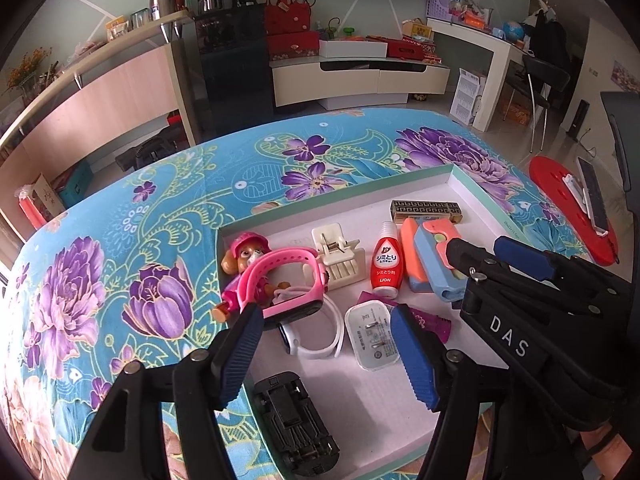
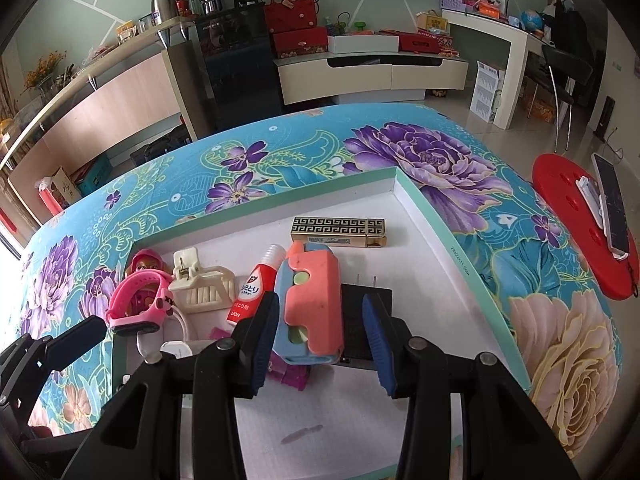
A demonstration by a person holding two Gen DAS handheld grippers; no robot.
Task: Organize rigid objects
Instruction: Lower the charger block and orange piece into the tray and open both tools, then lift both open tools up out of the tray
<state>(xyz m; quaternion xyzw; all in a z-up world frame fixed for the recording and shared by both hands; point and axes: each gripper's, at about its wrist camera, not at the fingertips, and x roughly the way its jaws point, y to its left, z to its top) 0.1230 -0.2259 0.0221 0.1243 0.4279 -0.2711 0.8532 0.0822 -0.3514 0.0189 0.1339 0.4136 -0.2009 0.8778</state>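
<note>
Blue ribbed pads faced each other on both tools above a shallow white cardboard tray (image 2: 424, 216) with a pale green rim, where the rigid things lay gathered on a flowered blue cloth (image 1: 160, 208). The left gripper (image 1: 332, 354) stood with its fingers fairly wide and nothing clamped, poised over a white plug adapter (image 1: 370, 336) and a white watch band (image 1: 320, 332), with a pink wristwatch (image 1: 280, 280) and a pink-hatted puppy figure (image 1: 244, 256) just beyond. The right gripper (image 2: 320, 340) stood narrower, its pads either side of a blue and coral plastic block toy (image 2: 310, 304) and a black plug adapter (image 2: 366, 312); neither pad looked pressed against them, so it seemed to hold nothing. To do the step well, the right hand would probably need to settle on one item, centre the pads on its flat sides and close squarely, since the toy and the black adapter lay touching. A red stain-remover bottle (image 2: 250, 292) leaned close on the left and could be knocked; a cream hair claw clip (image 2: 204, 284) and a gold-and-black patterned case (image 2: 338, 230) lay farther off. A black toy car (image 1: 294, 424) lay upside down at the tray's near edge, and a purple wrapper (image 2: 290, 374) lay under the toy's near end. Off right, a red stool (image 2: 576, 216) bore a phone (image 2: 612, 208).
</note>
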